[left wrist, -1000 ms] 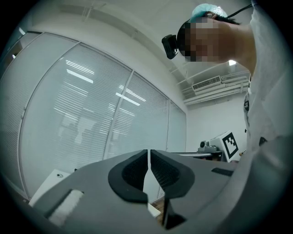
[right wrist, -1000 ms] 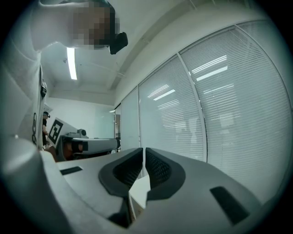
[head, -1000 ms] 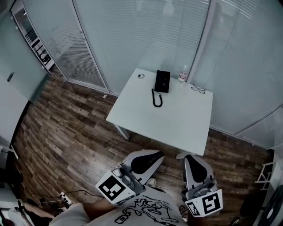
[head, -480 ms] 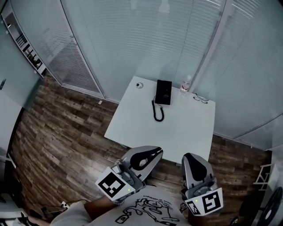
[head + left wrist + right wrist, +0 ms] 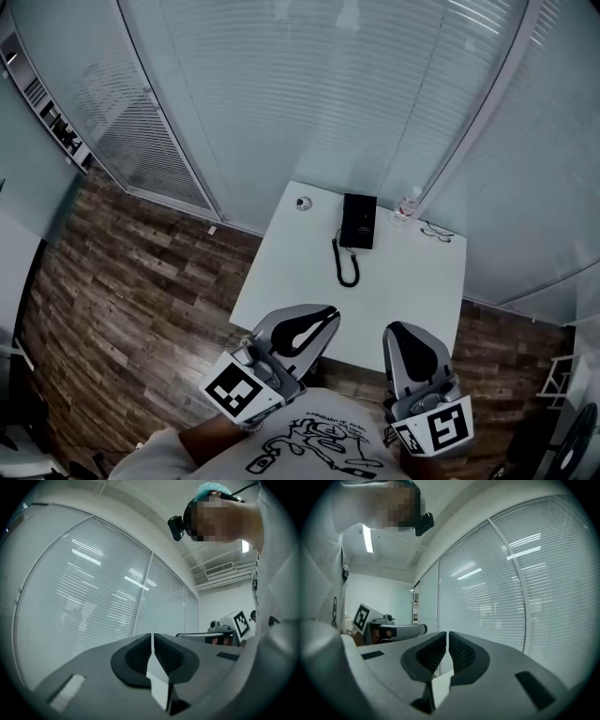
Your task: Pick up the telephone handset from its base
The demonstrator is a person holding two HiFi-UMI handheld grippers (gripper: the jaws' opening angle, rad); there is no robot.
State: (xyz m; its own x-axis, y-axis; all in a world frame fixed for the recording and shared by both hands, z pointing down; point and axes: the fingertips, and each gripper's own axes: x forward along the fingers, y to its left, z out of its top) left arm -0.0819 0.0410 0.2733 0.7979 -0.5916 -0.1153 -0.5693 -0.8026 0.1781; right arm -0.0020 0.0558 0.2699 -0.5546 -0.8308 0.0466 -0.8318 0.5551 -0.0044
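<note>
Left gripper [image 5: 153, 641] jaws closed together on nothing, right gripper [image 5: 447, 641] jaws likewise closed and empty, both at the near edge of the white tabletop [image 5: 403, 291], black telephone [image 5: 360, 221] at its far edge, coiled cord [image 5: 348, 266], bottle [image 5: 407, 206], glasses [image 5: 436, 232], wood-plank floor [image 5: 122, 281], blind-covered glass walls [image 5: 309, 94], handset [image 5: 350, 220] too small to tell apart from the base.

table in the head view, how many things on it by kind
telephone: 1
bottle: 1
eyeglasses: 1
small round object: 1
total: 4
</note>
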